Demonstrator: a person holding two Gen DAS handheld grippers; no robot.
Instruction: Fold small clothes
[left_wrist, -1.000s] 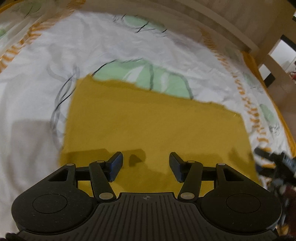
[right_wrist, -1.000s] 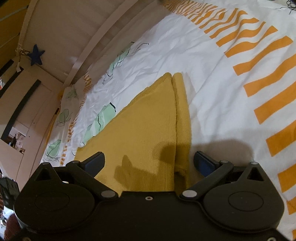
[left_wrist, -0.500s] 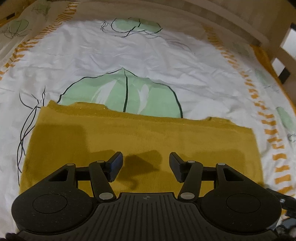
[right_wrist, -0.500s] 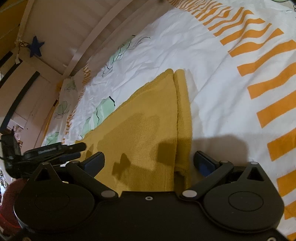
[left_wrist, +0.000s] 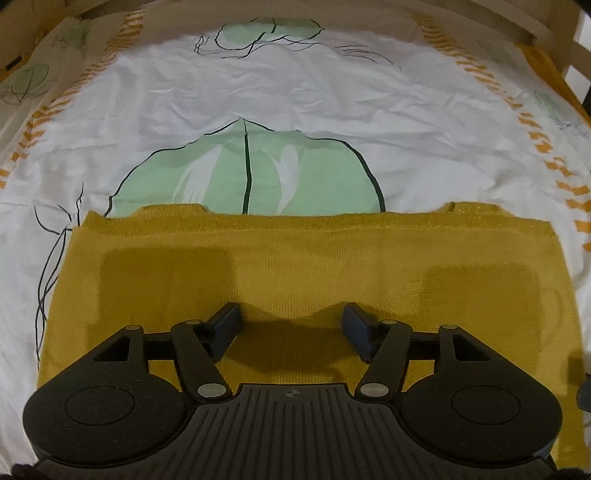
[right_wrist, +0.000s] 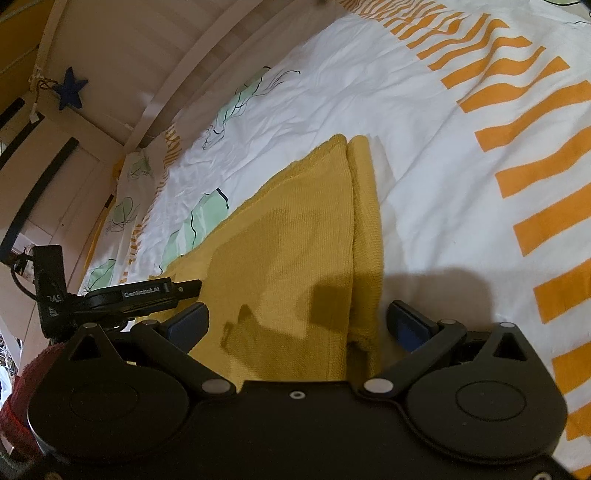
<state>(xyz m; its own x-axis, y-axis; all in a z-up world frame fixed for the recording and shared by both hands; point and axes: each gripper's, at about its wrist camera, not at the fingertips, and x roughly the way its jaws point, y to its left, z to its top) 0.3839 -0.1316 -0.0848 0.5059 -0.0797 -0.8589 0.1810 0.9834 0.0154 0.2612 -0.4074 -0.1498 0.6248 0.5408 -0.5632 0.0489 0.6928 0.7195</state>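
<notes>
The yellow sweater (left_wrist: 295, 266) lies flat and folded on the bed sheet (left_wrist: 295, 92), below a green leaf print (left_wrist: 229, 173). The left gripper (left_wrist: 291, 326) hovers over its near edge, fingers wide apart and empty; a second ago it was closer to the cloth and more tilted. The right gripper (right_wrist: 295, 323) is also wide open, holding nothing, over the sweater's folded side, almost unmoved.

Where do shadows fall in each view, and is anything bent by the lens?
Left wrist view: the left tongs shadow the yellow cloth; the bed rail curves. Right wrist view: a dark shadow crosses the cloth's edge onto the sheet; the orange stripes bow.
</notes>
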